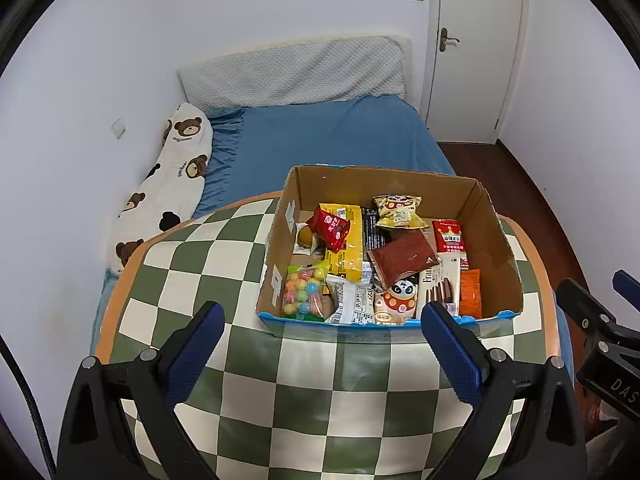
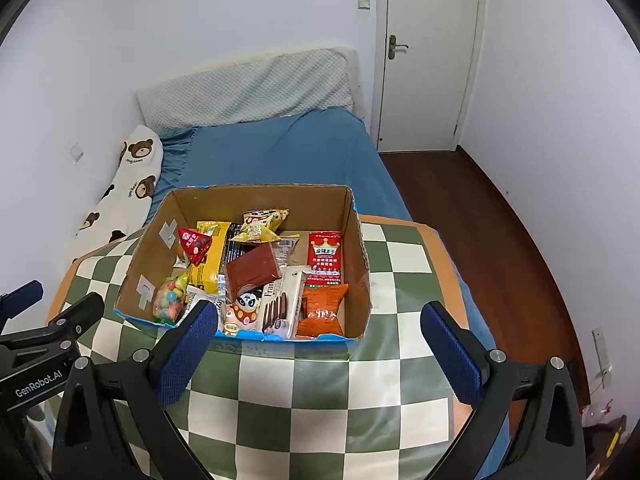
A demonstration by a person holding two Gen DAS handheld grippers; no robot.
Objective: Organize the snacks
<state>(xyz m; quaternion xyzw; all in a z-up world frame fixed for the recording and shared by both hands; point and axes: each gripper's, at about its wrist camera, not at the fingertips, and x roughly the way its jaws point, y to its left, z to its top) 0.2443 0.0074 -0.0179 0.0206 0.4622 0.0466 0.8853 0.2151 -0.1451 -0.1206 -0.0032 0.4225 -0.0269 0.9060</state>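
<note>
An open cardboard box [image 1: 496, 256] [image 2: 356, 264] stands on a green-and-cream checkered table [image 1: 304, 392] [image 2: 320, 400]. It holds several snack packs: a bag of coloured candy balls [image 1: 302, 290] [image 2: 168, 300], a yellow pack [image 1: 346, 248] [image 2: 208, 256], a brown pack [image 1: 402, 258] [image 2: 251, 268], a red pack [image 1: 450, 240] [image 2: 325, 256], an orange pack [image 2: 322, 312], a panda pack [image 1: 398, 300]. My left gripper [image 1: 322, 322] is open and empty, just in front of the box. My right gripper [image 2: 320, 322] is open and empty at the box's near wall.
A bed with a blue sheet [image 1: 320, 140] [image 2: 280, 152], a bear-print pillow [image 1: 160, 196] and a grey headboard cushion [image 1: 296, 72] lies behind the table. A white door [image 2: 428, 52] and wooden floor [image 2: 500, 240] are to the right.
</note>
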